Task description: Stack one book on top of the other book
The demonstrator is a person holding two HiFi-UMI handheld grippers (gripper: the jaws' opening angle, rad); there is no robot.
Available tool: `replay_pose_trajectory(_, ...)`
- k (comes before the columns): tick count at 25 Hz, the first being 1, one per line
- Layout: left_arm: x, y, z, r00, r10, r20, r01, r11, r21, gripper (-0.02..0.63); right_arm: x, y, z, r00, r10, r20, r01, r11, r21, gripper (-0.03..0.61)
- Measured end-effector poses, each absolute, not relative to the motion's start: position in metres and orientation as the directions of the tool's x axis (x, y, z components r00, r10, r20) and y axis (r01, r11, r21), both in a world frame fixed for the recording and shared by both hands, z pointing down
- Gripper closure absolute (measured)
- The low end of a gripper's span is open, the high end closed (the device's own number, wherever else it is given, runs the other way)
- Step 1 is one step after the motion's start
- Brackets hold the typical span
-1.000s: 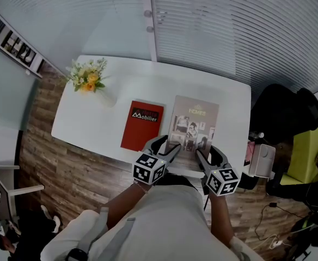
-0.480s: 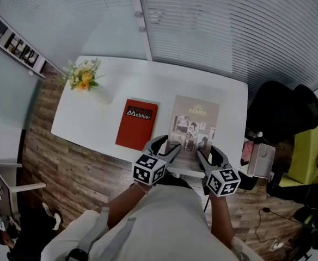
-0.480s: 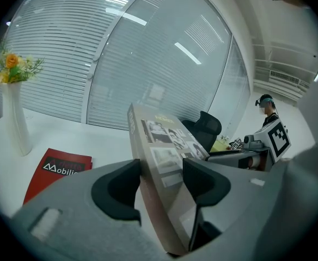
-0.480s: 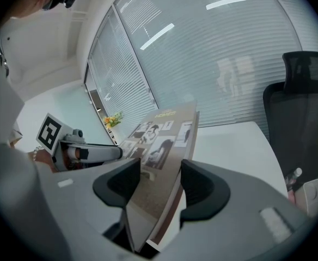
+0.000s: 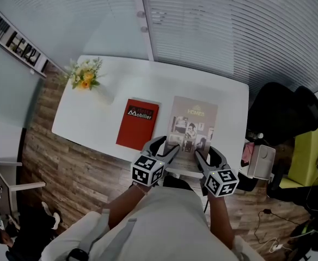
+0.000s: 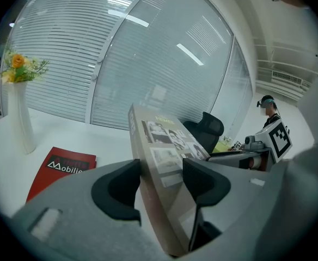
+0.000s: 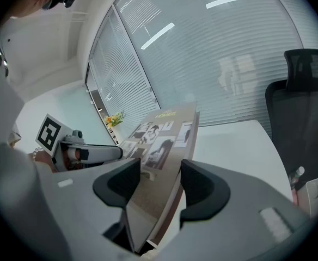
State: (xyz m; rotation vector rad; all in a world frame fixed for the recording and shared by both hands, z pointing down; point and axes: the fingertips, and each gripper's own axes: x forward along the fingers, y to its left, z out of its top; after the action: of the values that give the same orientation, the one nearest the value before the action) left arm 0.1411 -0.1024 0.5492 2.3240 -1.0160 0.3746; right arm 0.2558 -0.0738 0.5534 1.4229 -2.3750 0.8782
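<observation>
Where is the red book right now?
In the head view, the red book lies flat on the table, just left of the beige book, with the flowers beyond it, farther left.

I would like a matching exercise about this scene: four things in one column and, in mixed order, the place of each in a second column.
1 red book
2 tan book
3 flowers
4 chair

a right of the table
b in the fingers of left gripper and right gripper
c flat on the table, untouched
d table's far left corner

Pairs: 1-c, 2-b, 3-d, 4-a
</observation>
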Motion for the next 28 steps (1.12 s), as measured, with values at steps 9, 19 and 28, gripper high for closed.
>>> replay_pose_trajectory(9,0.103,-0.123,0.55,0.694,-0.562,0.449,-0.719,-0.57,0.398,0.362,0.216,-0.09,0.552,-0.467,-0.737,0.488,-0.877,0.316,-0.361,0.348)
replay_pose_trajectory(19,0.004,-0.153,0.547,0.692,-0.569,0.445,-0.721,-0.57,0.393,0.362,0.117,-0.12,0.549,-0.469,-0.74,0.483,-0.877,0.324,-0.355,0.348)
replay_pose_trajectory(28,-0.082,-0.162,0.547,0.686,-0.579,0.44,-0.727,-0.561,0.396,0.362,0.032,-0.131,0.548,-0.48,-0.734,0.48,-0.873,0.345,-0.346,0.35)
